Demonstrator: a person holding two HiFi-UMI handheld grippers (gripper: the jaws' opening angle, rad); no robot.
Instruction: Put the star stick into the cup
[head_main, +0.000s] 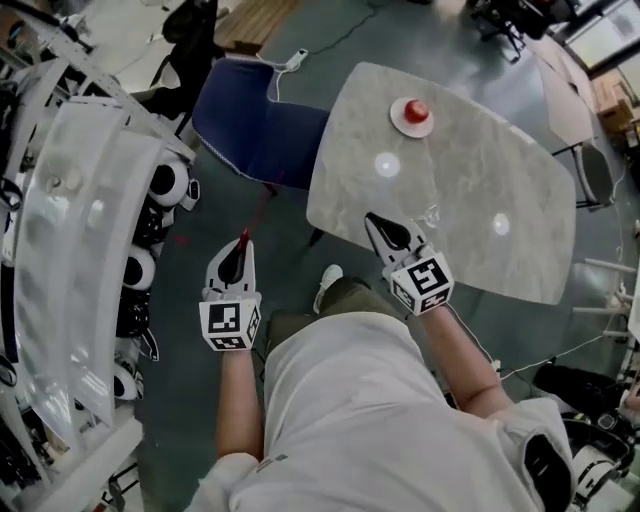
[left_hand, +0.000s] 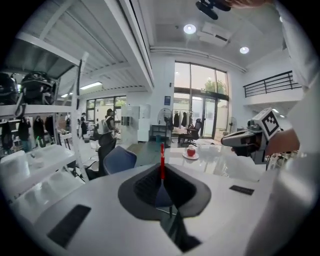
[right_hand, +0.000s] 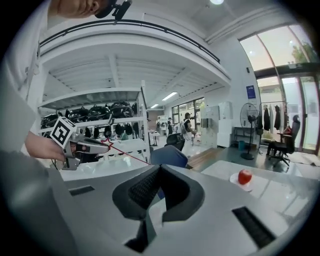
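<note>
To your left stands a tall white shelving rack (head_main: 80, 200) with dark helmets on its shelves. Ahead and to your right is the grey marble-look table with rounded corners (head_main: 500, 150). A blue padded chair (head_main: 255, 130) is at its far left corner.

Your left gripper (head_main: 241, 250) is off the table, out over the floor, between the rack and the table's near left edge. Its jaws are clamped on the thin red star stick (left_hand: 161, 157). The star sits right at the jaw tips. The thin shaft runs straight on beyond them, towards the chair.

Your right gripper (head_main: 380, 228) is over the table's near left part, and its tips point towards the far side. Its jaws are pressed together with nothing between them. The two grippers are well apart, so the stick is to the left of your right gripper, on the other side of the table's edge.

At the far end of the table a small white plate (head_main: 399, 119) carries a red apple (head_main: 416, 108).

Just right of your right gripper's tips there is a faint clear glassy shape (head_main: 431, 214) on the tabletop. It may be the cup, but it is too faint to be sure. The stick is well to the left of that spot and touches nothing but your left jaws.
</note>
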